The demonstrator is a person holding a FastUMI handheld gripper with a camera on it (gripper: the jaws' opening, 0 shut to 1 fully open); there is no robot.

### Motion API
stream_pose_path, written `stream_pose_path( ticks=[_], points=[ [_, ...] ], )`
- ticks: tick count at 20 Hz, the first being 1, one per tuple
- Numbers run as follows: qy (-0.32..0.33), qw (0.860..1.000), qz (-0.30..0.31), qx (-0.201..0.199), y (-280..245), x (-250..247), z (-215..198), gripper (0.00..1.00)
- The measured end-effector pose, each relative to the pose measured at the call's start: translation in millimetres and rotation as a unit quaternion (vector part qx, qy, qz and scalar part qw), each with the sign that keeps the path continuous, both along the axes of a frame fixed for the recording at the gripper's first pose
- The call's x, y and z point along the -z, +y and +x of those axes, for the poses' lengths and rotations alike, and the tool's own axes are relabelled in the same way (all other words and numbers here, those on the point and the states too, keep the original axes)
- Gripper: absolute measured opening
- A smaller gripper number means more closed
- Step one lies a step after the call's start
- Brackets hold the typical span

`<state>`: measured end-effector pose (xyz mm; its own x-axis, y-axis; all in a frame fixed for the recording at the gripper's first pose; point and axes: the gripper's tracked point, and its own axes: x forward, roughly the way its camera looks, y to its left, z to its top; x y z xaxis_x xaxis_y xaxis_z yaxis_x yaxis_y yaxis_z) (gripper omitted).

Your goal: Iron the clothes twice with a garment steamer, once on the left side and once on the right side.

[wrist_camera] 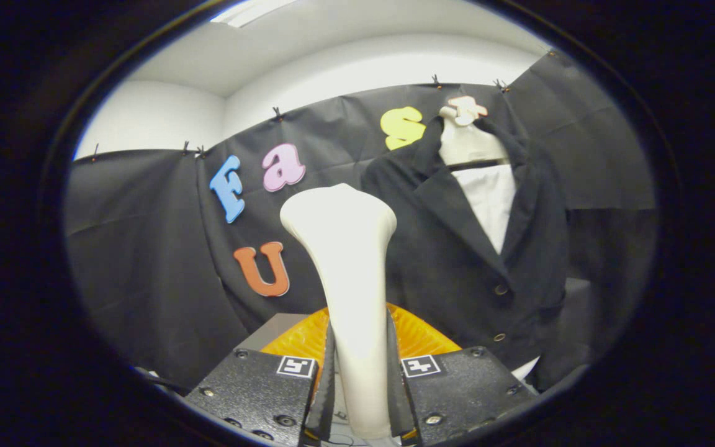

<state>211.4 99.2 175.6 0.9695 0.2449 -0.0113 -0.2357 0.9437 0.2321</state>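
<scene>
Your gripper (pixel 360 397) sits bottom centre of the frame, closed on the steamer (pixel 348 279): both fingers (pixel 258 391) press against the sides of its cream handle. The steamer stands upright between them, handle narrow at the grip and flaring to a wide rounded head at mid-frame, near the centre. The head is tilted slightly left and shows its back; you can't tell the nozzle face from here.

Behind the handle, just past the fingertips, an orange ribbed thing (pixel 416 335) shows on both sides of the handle; hard to say what it is. A grey flat surface (pixel 270 329) shows at its left edge.

The clothes are right of centre: a black jacket (pixel 457 248) on a cream mannequin bust (pixel 472 146), buttoned low with two buttons visible, white shirt (pixel 491 198) showing in the open collar. The jacket hangs beyond the steamer head and to its right, apart from it, no contact. Black cloth wall (pixel 140 248) behind everything, white wall and ceiling above.
</scene>
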Motion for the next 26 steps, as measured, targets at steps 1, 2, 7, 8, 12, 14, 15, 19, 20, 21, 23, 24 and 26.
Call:
stream_pose_path(
  ticks=[1, 2, 7, 8, 12, 14, 15, 19, 20, 21, 23, 24, 26],
  points=[
    [-0.006, 1.0, 0.004, 0.007, -10.6, -8.6, 2.4, 0.37],
    [-0.009, 1.0, 0.007, 0.012, -18.2, -15.9, 5.4, 0.37],
    [-0.029, 0.999, 0.005, 0.031, -48.4, -43.9, 28.2, 0.37],
    [-0.032, 0.999, 0.002, 0.035, -51.9, -49.1, 36.2, 0.37],
    [-0.027, 0.999, 0.008, 0.044, -61.7, -55.0, 61.6, 0.37],
    [-0.026, 0.998, 0.006, 0.054, -67.0, -55.1, 75.6, 0.37],
    [-0.026, 0.998, 0.004, 0.059, -69.4, -55.6, 81.5, 0.37],
    [-0.02, 0.997, -0.005, 0.071, -69.8, -49.9, 98.2, 0.37],
    [-0.021, 0.997, -0.004, 0.074, -69.4, -48.3, 100.9, 0.37],
    [-0.019, 0.997, -0.011, 0.079, -69.5, -44.3, 104.3, 0.37],
    [-0.015, 0.996, -0.02, 0.089, -67.5, -33.3, 110.8, 0.37],
    [-0.011, 0.995, -0.024, 0.092, -67.1, -28.5, 111.4, 0.37],
    [-0.005, 0.995, -0.031, 0.1, -67.9, -18.6, 112.4, 0.37]
  ],
)
